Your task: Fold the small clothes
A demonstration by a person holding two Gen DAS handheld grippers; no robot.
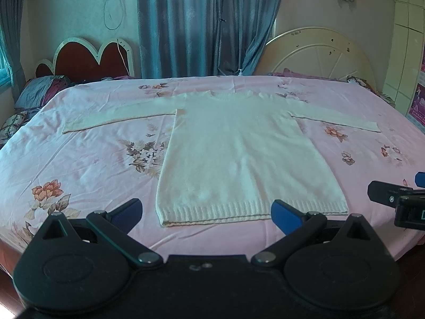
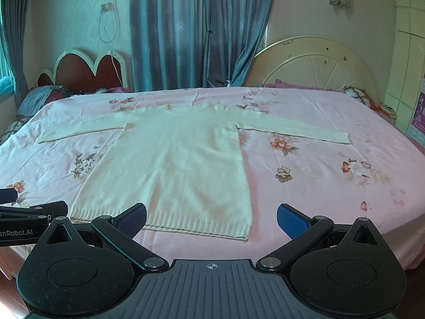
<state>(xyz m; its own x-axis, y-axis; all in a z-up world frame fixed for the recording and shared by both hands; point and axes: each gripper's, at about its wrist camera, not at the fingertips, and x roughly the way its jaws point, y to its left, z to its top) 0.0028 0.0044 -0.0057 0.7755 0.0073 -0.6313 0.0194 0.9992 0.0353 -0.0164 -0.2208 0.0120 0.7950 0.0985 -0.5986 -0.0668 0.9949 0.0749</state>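
Observation:
A cream long-sleeved knit sweater lies flat on the bed, face up, both sleeves stretched out sideways and the ribbed hem nearest me. My left gripper hovers wide open just in front of the hem, with nothing between its blue pads. In the right wrist view my right gripper is also wide open, above the hem's right corner and holding nothing. Each gripper shows at the edge of the other's view: the right gripper and the left gripper.
The bed carries a pink flowered sheet. Two headboards, a red heart-shaped headboard and a cream round headboard, stand behind with blue curtains. Pillows lie at the far left.

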